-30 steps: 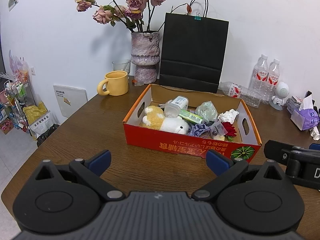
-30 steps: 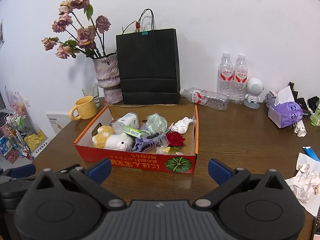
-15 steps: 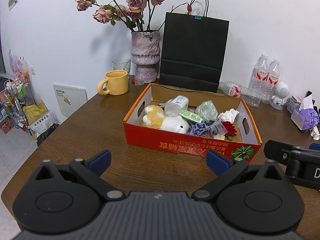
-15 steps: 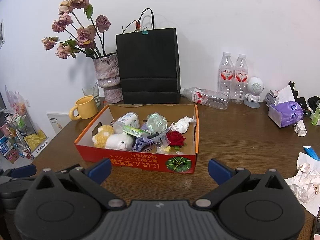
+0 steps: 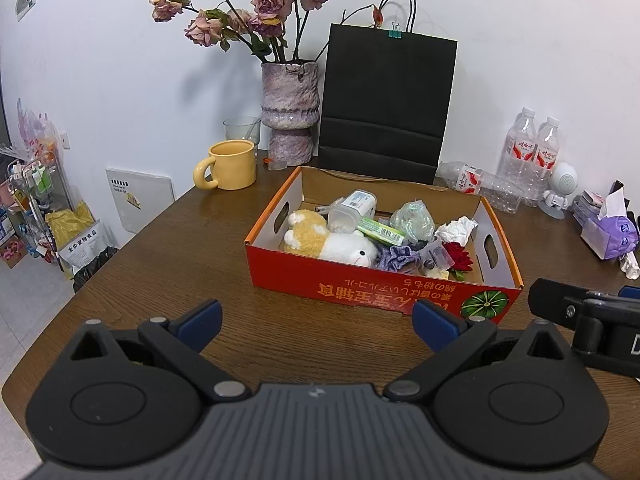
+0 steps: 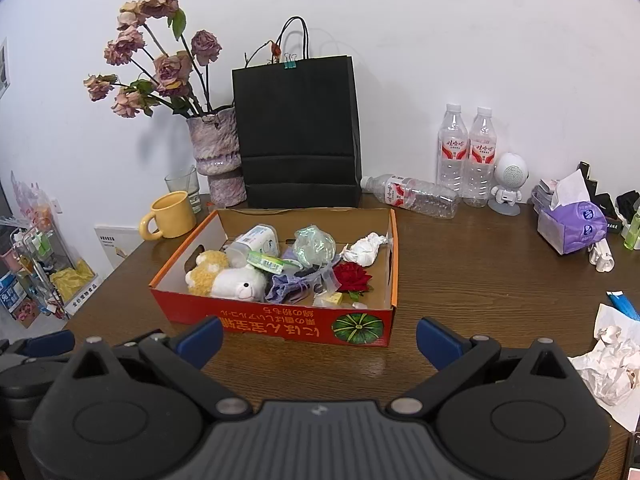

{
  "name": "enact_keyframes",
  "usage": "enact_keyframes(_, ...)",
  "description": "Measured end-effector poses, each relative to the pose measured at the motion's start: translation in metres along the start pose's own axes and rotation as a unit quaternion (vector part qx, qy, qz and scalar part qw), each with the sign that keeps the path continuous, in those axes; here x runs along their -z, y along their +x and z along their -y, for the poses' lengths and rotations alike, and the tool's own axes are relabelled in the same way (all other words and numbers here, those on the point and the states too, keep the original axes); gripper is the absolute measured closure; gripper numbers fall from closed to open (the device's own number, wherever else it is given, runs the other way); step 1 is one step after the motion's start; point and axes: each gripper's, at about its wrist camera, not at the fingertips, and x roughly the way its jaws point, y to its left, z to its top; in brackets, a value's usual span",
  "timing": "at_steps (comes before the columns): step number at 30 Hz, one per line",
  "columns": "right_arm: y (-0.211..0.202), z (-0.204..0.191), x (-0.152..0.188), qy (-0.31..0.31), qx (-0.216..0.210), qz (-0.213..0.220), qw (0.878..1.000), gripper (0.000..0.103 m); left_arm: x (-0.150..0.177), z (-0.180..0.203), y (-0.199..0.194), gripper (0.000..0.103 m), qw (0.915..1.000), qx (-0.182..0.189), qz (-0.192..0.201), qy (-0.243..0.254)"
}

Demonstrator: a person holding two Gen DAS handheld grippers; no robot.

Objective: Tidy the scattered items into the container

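A red cardboard box (image 5: 360,290) (image 6: 280,326) stands on the wooden table (image 5: 192,240). It holds a plush sheep (image 5: 344,246) (image 6: 236,282), a plastic jar (image 5: 352,210), a green pack (image 5: 380,232), a clear bag (image 6: 314,244), a crumpled tissue (image 6: 364,248), a purple cloth (image 6: 286,286) and a red rose (image 6: 352,274). My left gripper (image 5: 318,318) is open and empty in front of the box. My right gripper (image 6: 318,338) is open and empty, also just in front of the box.
Behind the box stand a yellow mug (image 5: 232,164), a vase of dried roses (image 5: 290,112), a black paper bag (image 5: 384,108) and water bottles (image 6: 466,152). A purple tissue pack (image 6: 570,226) and crumpled paper (image 6: 612,368) lie at the right.
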Motion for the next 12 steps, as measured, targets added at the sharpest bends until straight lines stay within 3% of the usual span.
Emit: enact_keyframes(12,-0.0002,-0.0001,-0.001,0.002,-0.001,-0.002,1.0,0.0,-0.0006,0.0008,-0.0011,0.0,0.9999,-0.007,0.009,0.002)
